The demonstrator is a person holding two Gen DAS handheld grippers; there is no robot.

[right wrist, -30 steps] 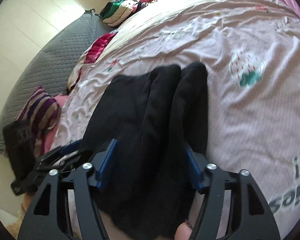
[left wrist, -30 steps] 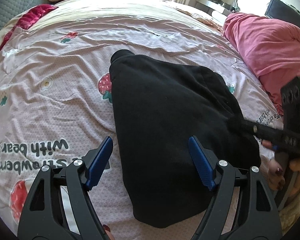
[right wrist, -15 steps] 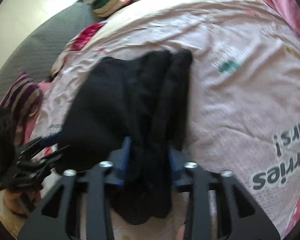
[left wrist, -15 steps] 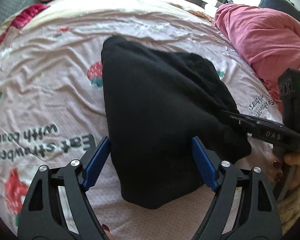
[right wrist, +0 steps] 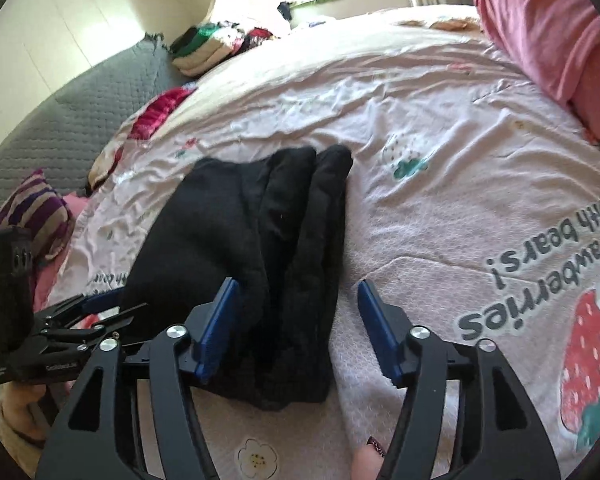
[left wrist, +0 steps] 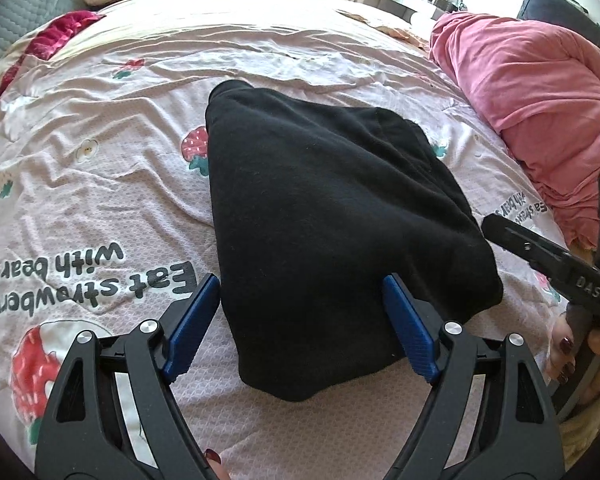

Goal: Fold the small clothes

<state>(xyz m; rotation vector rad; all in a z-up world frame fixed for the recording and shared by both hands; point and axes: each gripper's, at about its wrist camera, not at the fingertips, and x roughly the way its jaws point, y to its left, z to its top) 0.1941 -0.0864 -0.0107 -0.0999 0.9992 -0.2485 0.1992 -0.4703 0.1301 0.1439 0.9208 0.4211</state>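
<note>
Left wrist: pink strawberry bedsheet (left wrist: 100,184), black garment (left wrist: 320,220), both grippers apparently open, right just reopened.

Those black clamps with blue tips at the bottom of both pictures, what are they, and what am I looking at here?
They are hand-held grippers, not a robot: a person holds one in each hand, and each carries a wide-angle camera looking along its two fingers. One picture is from the left gripper, the other from the right gripper, so each also shows the other tool at its edge. Both look down on a bed with a pink strawberry-print sheet. On it lies a black garment, already folded into a bundle. Beside it sits a pink blanket, with a stack of folded clothes further back. Nothing is held: the left jaws stand wide, the right jaws have just been opening, with the garment's edge between them but not pinched.
</note>
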